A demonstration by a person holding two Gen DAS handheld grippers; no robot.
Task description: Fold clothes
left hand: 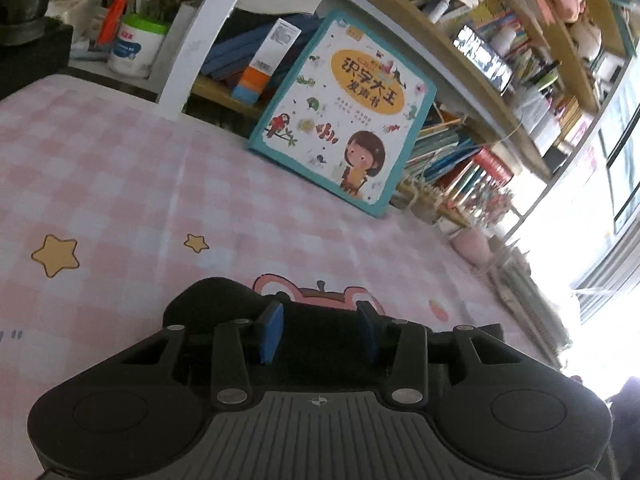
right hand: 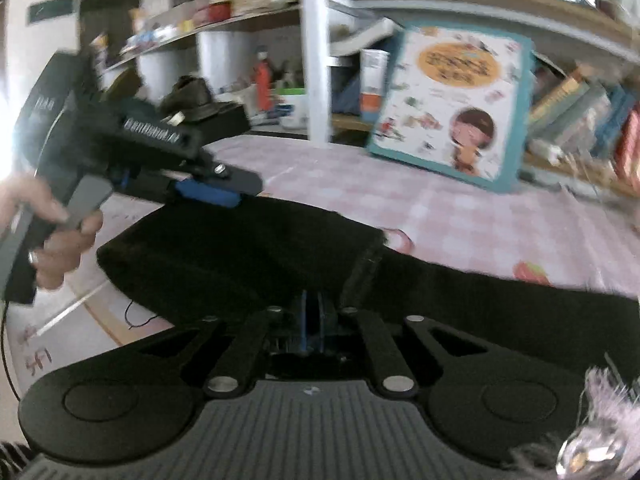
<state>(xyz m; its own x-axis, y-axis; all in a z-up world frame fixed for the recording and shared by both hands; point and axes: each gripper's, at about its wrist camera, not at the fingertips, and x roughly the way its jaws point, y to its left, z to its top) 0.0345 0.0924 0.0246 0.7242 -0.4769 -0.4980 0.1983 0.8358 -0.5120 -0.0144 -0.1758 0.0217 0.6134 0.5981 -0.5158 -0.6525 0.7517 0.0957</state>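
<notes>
Black garment [right hand: 248, 248] lies on the pink checked cloth [left hand: 120, 168], in front of the picture book [left hand: 344, 112] that leans vs. the shelf unit [left hand: 460, 60]. In the right wrist view it's partly folded: one thick folded block sits on the book's near-left side, w/ a flatter dark stretch running off to the right, nearer the camera than the book. A ribbed hem or seam edge [right hand: 362, 272] runs diagonally betw. the two parts.

Right gripper [right hand: 312, 320]: blue pads pressed together, only a thin slit betw. them, pinching the garment's near edge right at the fabric. View is motion-blurred, so the exact bite isn't clear.

Left gripper [left hand: 320, 330]: jaws partway spread, blue pads well apart, w/ black fabric lying betw. & under them. Can't tell from the left wrist view if the pads actually press on it. From the right wrist view the left gripper [right hand: 208, 194] sits at the folded block's far-left corner, to the book's left, one blue pad resting on top of the fabric edge; a hand [right hand: 56, 236] w/ a ring grips its handle.

Near the book: white post [left hand: 200, 40] just left of it, a white tub w/ green lid [left hand: 136, 46] farther left, books stacked on shelves behind & to the right. Yellow stars [left hand: 56, 256] printed on the cloth, well left of the garment.
</notes>
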